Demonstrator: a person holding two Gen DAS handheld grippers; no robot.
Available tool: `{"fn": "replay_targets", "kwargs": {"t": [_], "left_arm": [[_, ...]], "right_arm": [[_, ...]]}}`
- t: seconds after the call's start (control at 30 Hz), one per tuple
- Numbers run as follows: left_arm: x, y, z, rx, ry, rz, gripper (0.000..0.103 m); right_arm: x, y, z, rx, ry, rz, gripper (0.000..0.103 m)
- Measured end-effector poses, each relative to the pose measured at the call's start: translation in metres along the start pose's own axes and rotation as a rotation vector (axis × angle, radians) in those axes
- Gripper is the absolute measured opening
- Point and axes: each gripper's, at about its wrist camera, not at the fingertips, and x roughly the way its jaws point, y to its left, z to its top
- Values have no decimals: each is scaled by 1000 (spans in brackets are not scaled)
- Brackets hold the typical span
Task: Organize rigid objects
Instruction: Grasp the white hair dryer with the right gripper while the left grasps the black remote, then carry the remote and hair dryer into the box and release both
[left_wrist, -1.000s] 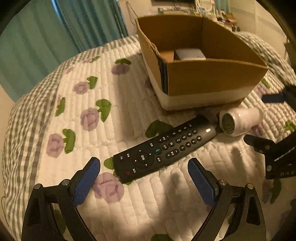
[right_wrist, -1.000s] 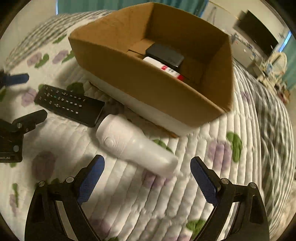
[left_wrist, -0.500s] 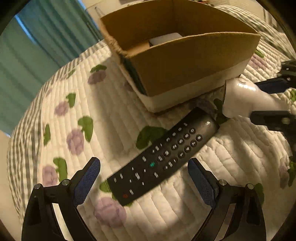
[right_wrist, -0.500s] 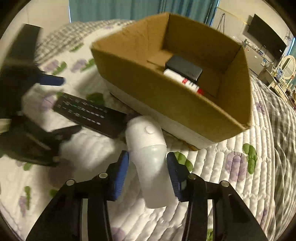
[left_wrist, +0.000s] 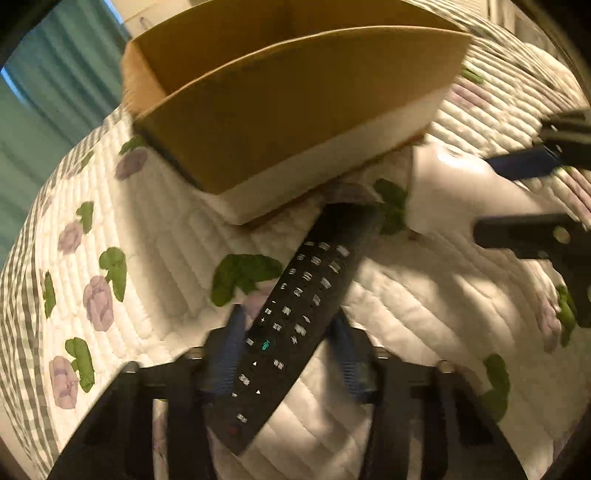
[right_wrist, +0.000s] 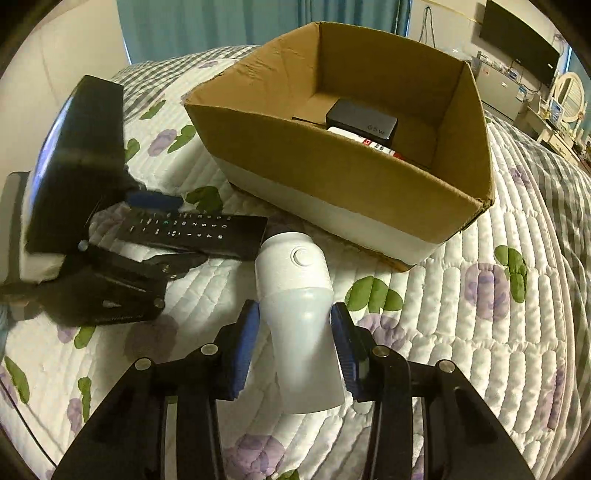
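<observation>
The remote control (left_wrist: 295, 317) is seen lengthwise between the pads of the left gripper (left_wrist: 288, 354), its long axis running straight ahead from the jaws toward the cardboard box (left_wrist: 295, 122). The pads flank its button end; whether they are pressing on it cannot be told through the blur. The right gripper (right_wrist: 293, 343) is clamped on the white bottle-shaped device (right_wrist: 299, 306), whose axis also points forward at the box. Both items rest on the quilt (right_wrist: 480, 332), just short of the near wall; lifting over that wall is judged necessary.

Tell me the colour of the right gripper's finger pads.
Blue pads, clearest in the right wrist view, clamping the white bottle.
</observation>
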Motion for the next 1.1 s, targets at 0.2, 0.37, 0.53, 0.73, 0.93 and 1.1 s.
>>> {"fn": "replay_targets", "kwargs": {"t": [0.2,0.37,0.53,0.73,0.93,1.1], "left_arm": [[-20,-11,-6,-16,-10,-17,26],[-42,-11,-20,-93,-25,-42,20],[-65,-14,-29,-183,-55,0,20],[-106,-13,-30,-325,-141,12,20],[-151,-14,-10,-382,-266,17,20],[-173,0,16,-435,-349,24,20]], "right_arm": [[-1,3,4,16,-14,-7,40],[-13,4,3,32,-37,-15,40],[-27,8,-1,41,-58,-23,40],[-59,9,-5,66,-111,-52,40],[-98,4,4,85,-197,-93,40],[-126,-14,25,125,-285,-97,40]]}}
